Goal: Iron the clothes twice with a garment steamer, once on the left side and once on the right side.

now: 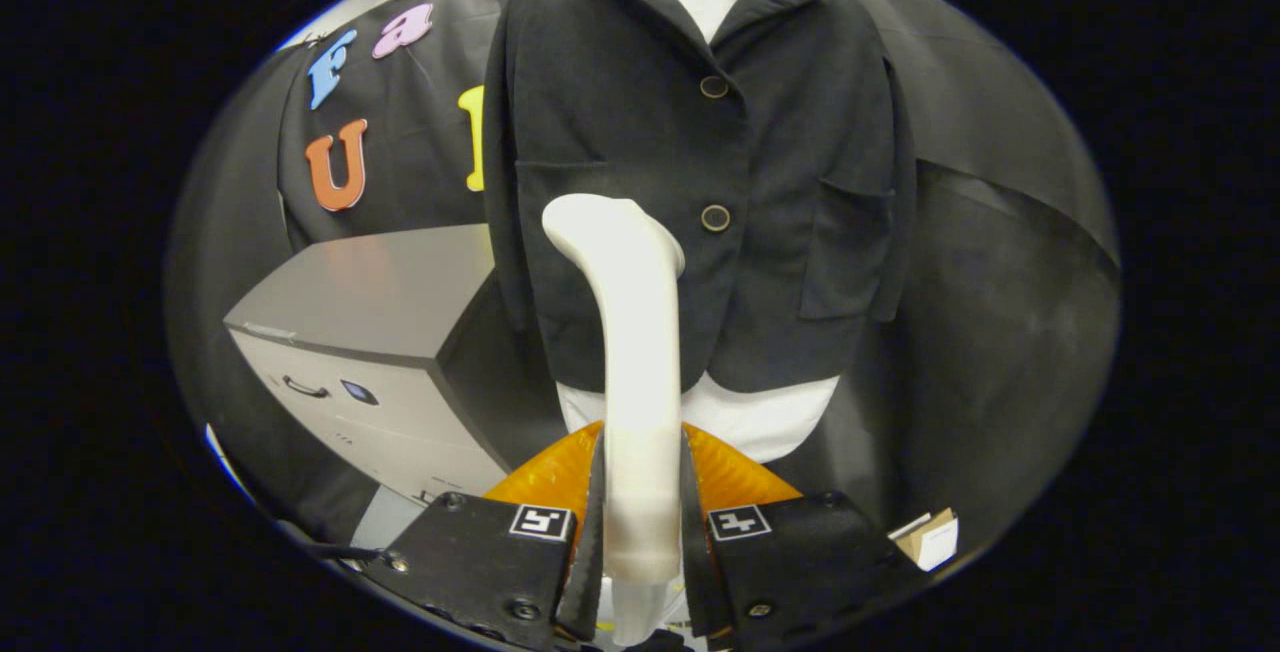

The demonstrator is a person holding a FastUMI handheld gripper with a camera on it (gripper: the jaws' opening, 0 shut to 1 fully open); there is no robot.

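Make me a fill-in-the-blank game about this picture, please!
1. The gripper has both fingers pressed on the white ____ handle.
2. The steamer's head sits against the black ____, near the lower button.
3. The jacket hangs on a ____ over a white shirt.
4. Beside the jacket stands a grey ____ with a drawer handle.

Missing words: steamer; jacket; hanger; cabinet
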